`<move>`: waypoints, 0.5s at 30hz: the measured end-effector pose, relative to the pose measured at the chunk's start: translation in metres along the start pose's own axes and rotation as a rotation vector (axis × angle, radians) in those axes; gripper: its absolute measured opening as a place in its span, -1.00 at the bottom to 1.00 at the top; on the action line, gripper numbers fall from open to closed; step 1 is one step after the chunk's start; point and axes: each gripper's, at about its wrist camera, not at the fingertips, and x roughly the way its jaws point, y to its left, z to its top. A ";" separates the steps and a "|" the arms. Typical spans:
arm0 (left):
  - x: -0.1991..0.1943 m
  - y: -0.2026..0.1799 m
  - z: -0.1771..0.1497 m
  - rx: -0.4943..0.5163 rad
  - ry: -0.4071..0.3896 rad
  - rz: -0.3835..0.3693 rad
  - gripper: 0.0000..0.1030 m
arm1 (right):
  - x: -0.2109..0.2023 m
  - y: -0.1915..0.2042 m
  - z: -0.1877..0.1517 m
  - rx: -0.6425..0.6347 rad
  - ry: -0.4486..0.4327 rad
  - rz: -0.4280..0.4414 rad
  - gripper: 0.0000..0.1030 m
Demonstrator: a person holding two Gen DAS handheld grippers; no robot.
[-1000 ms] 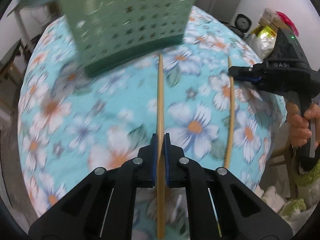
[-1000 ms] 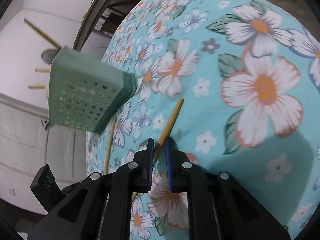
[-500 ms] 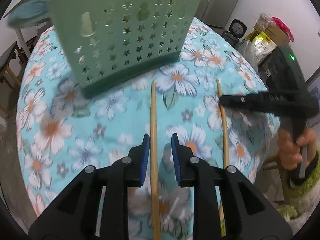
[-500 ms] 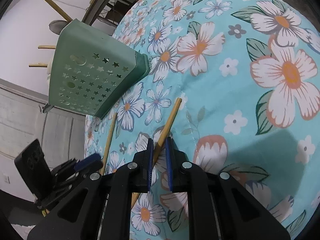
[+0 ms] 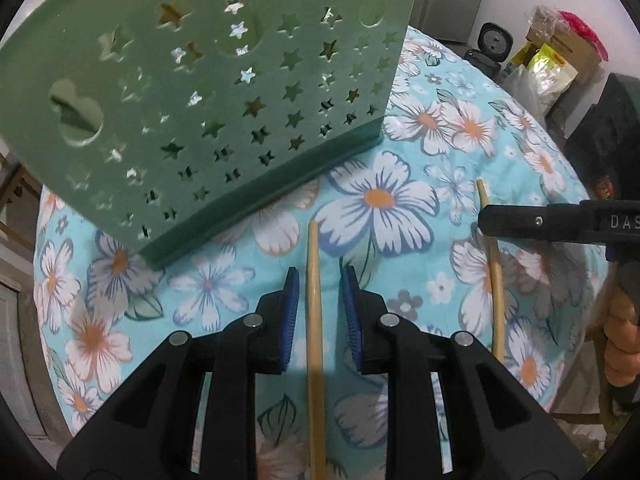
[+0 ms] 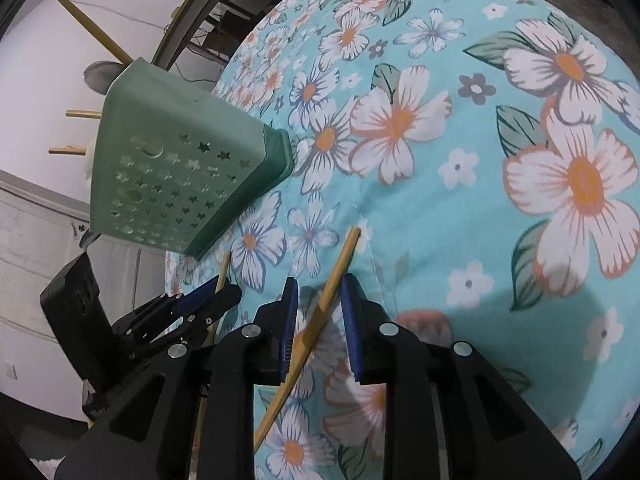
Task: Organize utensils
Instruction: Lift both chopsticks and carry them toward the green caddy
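A: A round table (image 5: 532, 148) under a turquoise flowered cloth fills both wrist views. What stands on it?

B: A green utensil caddy (image 5: 224, 92), punched with star-shaped holes, stands on the cloth. In the right wrist view, wooden sticks (image 6: 86, 26) poke out of its top.

A: And the grippers?

B: The left gripper (image 5: 318, 296) points down at the cloth in front of the caddy, its blue pads (image 5: 289, 316) spread. One chopstick (image 5: 314, 320) lies on the cloth between them, clear of both pads.

A: The right one?

B: The right gripper (image 6: 319, 312) is opening. A second chopstick (image 6: 320, 308) runs aslant between its pads (image 6: 350, 328); the frame does not settle whether the left pad touches it. In the left wrist view this chopstick lies beside the first, well apart from it, with the right gripper's tip across it.
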 end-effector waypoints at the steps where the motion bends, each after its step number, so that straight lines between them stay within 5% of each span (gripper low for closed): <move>1: 0.001 -0.001 0.001 -0.004 -0.004 0.010 -0.59 | 0.001 0.000 0.000 0.002 -0.007 -0.004 -0.56; 15: 0.005 -0.012 0.007 -0.013 -0.023 0.058 -0.68 | 0.011 0.012 0.006 -0.025 -0.078 -0.099 -0.75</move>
